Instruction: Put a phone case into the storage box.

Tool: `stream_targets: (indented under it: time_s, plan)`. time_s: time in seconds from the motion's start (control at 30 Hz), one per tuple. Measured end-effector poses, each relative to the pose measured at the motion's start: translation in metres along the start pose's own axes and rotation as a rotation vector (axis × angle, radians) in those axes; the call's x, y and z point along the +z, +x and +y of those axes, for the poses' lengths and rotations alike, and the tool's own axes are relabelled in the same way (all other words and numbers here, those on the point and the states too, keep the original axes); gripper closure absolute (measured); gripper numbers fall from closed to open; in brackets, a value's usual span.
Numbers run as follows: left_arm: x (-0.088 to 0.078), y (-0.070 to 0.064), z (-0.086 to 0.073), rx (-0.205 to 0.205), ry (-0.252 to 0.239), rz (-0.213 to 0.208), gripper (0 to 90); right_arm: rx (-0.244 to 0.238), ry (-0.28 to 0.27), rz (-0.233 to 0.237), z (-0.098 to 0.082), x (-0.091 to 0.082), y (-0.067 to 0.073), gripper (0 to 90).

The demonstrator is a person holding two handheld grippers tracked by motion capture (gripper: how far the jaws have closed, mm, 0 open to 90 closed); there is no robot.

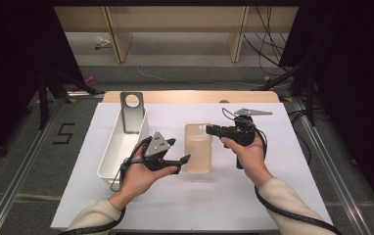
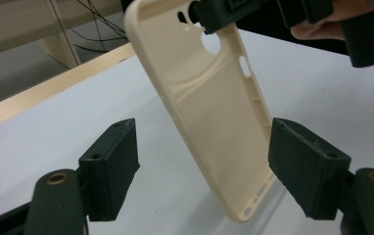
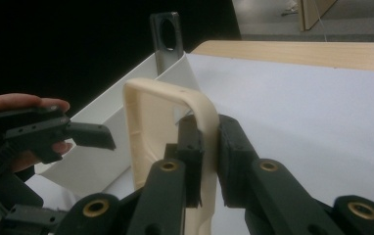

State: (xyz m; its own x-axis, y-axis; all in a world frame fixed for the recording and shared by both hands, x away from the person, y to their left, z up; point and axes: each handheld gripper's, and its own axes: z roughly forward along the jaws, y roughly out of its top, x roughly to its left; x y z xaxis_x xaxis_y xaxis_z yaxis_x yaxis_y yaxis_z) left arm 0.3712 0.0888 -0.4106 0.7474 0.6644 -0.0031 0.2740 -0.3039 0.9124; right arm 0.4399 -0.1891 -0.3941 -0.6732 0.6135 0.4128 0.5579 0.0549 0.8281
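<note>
From the high view I see even, soft overhead light on the white rectangular table top [image 1: 273, 161], with only faint shadows, while both side edges of the picture fall into near black. My left gripper view is bright but soft, its near black jaws blurred. My right gripper view is dimmer and grainy, its upper left corner dark, the far wooden table edge [image 3: 297, 51] slightly hazy.

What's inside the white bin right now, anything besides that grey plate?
The white bin holds a grey metal plate with a round hole, leaning upright at its far end. The visible floor looks bare; the left gripper covers the near corner, so that part can't be checked.
</note>
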Motion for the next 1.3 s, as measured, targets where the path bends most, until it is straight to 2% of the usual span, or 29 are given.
stream_targets:
  time_s: [0.07, 0.2, 0.23, 0.57, 0.7, 0.97, 1.13, 1.3]
  plan:
    - [-0.001, 0.003, 0.002, -0.021, -0.011, 0.013, 27.2, -0.003, -0.001, 0.001, 0.000, 0.000, 0.001, 81.9]
    - [-0.001, 0.007, 0.004, -0.091, -0.040, 0.008, 30.0, -0.003, -0.005, 0.001, 0.000, 0.000, 0.002, 81.8]
    - [-0.001, 0.008, 0.004, -0.097, -0.042, 0.007, 31.6, -0.004, -0.007, 0.000, 0.000, 0.000, 0.002, 81.8]
    - [0.001, 0.013, 0.013, -0.138, -0.065, 0.032, 37.0, -0.008, -0.010, -0.001, 0.000, 0.001, 0.004, 81.9]
    - [0.003, 0.015, 0.019, -0.152, -0.078, 0.033, 43.6, -0.009, -0.007, -0.001, 0.000, 0.002, 0.004, 81.9]
    - [0.009, 0.015, 0.025, -0.178, -0.073, 0.064, 49.8, -0.014, -0.011, -0.003, 0.000, 0.002, 0.005, 81.8]
    - [0.012, 0.015, 0.027, -0.189, -0.072, 0.059, 55.7, -0.015, -0.010, -0.004, 0.000, 0.002, 0.006, 81.8]
    - [0.014, 0.016, 0.027, -0.206, -0.066, 0.073, 60.4, -0.017, -0.010, -0.006, 0.000, 0.002, 0.007, 81.8]
